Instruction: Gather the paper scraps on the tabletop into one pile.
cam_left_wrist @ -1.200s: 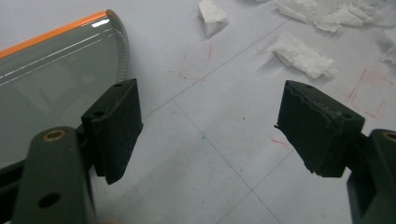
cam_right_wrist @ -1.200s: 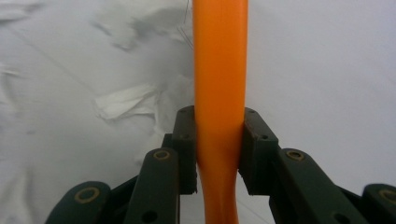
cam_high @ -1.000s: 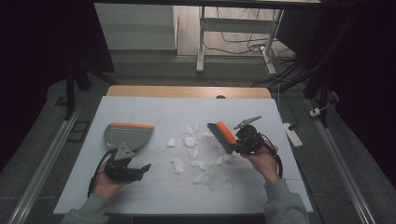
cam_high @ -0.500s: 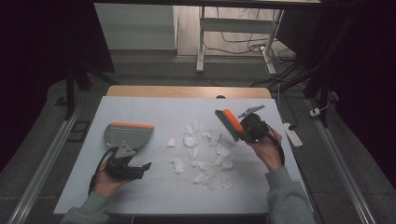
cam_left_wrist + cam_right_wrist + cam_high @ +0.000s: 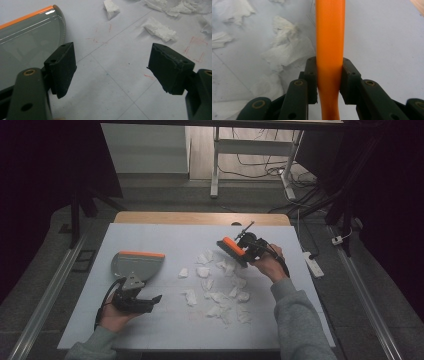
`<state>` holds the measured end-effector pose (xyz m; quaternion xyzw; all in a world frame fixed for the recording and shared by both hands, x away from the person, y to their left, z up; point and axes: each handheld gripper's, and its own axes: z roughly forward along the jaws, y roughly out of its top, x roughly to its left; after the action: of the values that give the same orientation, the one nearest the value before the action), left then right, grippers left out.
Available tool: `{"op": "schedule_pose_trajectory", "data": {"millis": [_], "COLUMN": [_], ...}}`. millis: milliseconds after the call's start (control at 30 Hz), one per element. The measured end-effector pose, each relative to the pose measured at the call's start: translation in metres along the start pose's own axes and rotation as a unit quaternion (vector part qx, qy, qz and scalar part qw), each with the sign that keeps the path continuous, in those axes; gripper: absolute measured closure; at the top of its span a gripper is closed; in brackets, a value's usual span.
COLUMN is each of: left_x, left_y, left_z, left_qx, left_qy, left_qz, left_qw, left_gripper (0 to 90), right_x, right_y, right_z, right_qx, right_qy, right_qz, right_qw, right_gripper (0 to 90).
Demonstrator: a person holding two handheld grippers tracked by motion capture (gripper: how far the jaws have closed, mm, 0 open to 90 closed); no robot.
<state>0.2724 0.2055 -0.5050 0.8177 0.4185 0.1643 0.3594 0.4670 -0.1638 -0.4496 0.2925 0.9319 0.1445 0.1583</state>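
While the dustpan (image 5: 137, 265) lies flat at the left of the white table (image 5: 165, 330), its orange edge turned toward the far side, the left gripper (image 5: 145, 301) is held just behind it on the near side, low over the table. In the left gripper view its jaws are seen wide apart with nothing between them, the grey pan (image 5: 27, 47) lying just past the left jaw. To the right of the pan, across the middle of the table, torn scraps of white paper (image 5: 220, 295) are scattered; the nearest scrap (image 5: 183, 272) is a little apart from the pan's right side. Farther right, at the far edge of the scraps, the right gripper (image 5: 240, 251) is held above the table with its jaws clamped on the orange handle of a brush (image 5: 329, 37). In the right gripper view the handle runs straight away from the jaws, with scraps (image 5: 287, 47) lying to its left. Judged from this, the scraps lie between brush and pan, so a sweep would have to run leftward. The right hand is the nearer one to the paper, the left to the pan, which is not yet gripped.
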Motion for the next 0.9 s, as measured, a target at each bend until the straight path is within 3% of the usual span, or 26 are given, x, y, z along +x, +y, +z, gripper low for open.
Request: {"op": "schedule_pose_trajectory", "data": {"millis": [233,333,433,500,567,600,733,900], "left_x": [0.0,-0.001,0.0,0.0,0.001,0.001,0.001,0.001], "left_y": [0.0,0.0,0.0,0.0,0.0,0.0,0.0,-0.001], "left_z": [-0.002,-0.002,-0.002,-0.001,-0.001,0.0,0.0,-0.001], "left_qx": [-0.003,-0.003,-0.003,-0.002,-0.001,-0.001,-0.001,-0.002], "left_qy": [0.001,0.001,0.0,-0.001,-0.001,-0.001,-0.002,-0.003], "left_qz": [-0.003,-0.001,-0.001,-0.002,-0.003,-0.003,-0.002,-0.002], "left_qw": [1.0,1.0,1.0,1.0,1.0,1.0,1.0,1.0], "left_gripper": [23.3,23.3,23.3,23.3,23.3,23.3,23.3,23.4], "right_x": [0.022,0.032,0.044,0.045,0.04,0.036,0.024,0.014], "right_y": [-0.006,-0.013,-0.021,-0.025,-0.025,-0.023,-0.007,0.025], "right_z": [-0.003,-0.011,-0.02,-0.03,-0.041,-0.047,-0.051,-0.028], "right_qx": [-0.001,-0.008,-0.01,-0.024,-0.052,-0.066,-0.078,-0.058], "right_qy": [0.021,0.049,0.077,0.085,0.09,0.081,0.045,0.012], "right_qz": [-0.034,-0.045,-0.07,-0.069,-0.052,-0.047,-0.038,-0.047], "right_qw": [0.9992,0.9978,0.9945,0.9937,0.9932,0.9934,0.9952,0.9972], "right_gripper": [71.2,71.2,71.2,71.2,71.1,71.1,71.1,71.1]}}
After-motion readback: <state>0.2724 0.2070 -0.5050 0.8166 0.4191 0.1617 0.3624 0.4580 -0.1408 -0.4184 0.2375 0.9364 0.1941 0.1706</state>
